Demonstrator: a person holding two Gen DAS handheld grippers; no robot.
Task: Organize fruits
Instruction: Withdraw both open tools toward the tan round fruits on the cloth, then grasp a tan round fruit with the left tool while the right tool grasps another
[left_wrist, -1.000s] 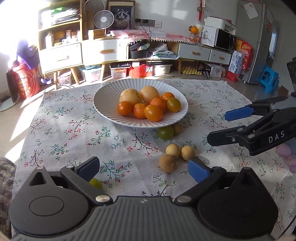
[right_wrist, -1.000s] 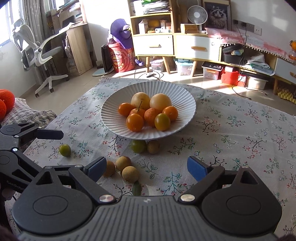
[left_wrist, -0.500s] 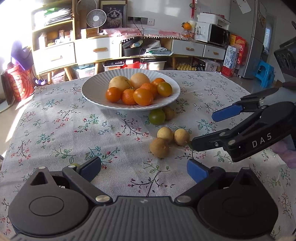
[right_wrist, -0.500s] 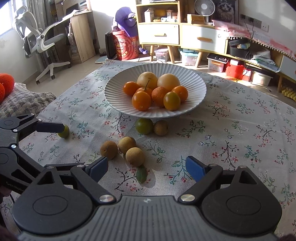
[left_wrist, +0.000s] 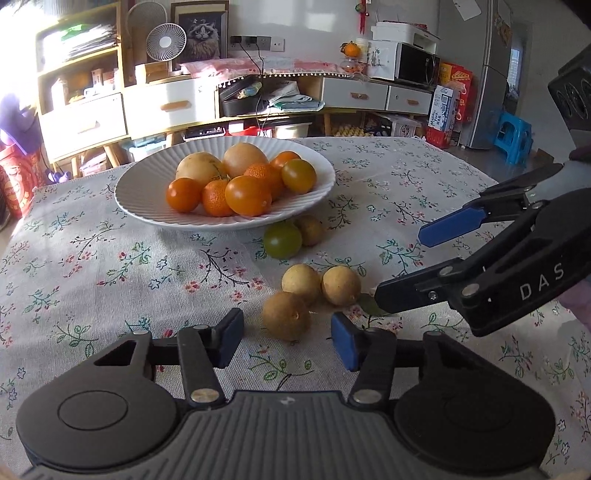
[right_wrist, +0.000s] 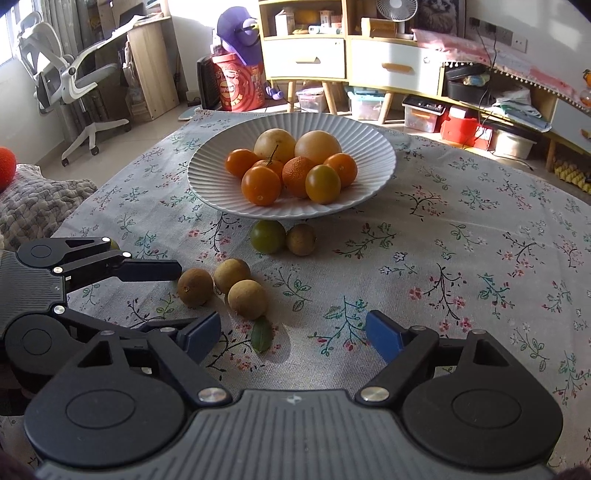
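Observation:
A white ribbed plate (left_wrist: 140, 206) (right_wrist: 369, 147) holds several orange and yellow fruits. Three brown longans lie in a cluster on the floral cloth; the nearest one (left_wrist: 286, 315) (right_wrist: 195, 287) sits just ahead of my open left gripper (left_wrist: 287, 341), between its blue pads. A green fruit (left_wrist: 282, 239) (right_wrist: 267, 236) and a brown one (left_wrist: 311, 229) (right_wrist: 301, 239) lie by the plate's near rim. My right gripper (right_wrist: 293, 334) is open and empty, above a green leaf (right_wrist: 262, 334) beside the cluster. It shows from the side in the left wrist view (left_wrist: 406, 266).
The floral tablecloth (right_wrist: 461, 258) covers the whole table. A small green fruit (right_wrist: 113, 243) peeks out behind the left gripper. A grey knitted cushion (right_wrist: 33, 206) lies off the table's left edge. Cabinets, shelves and an office chair stand beyond the table.
My left gripper has moved forward and right up to the nearest longan, leaving the small green fruit behind. My right gripper has moved closer to the longan cluster.

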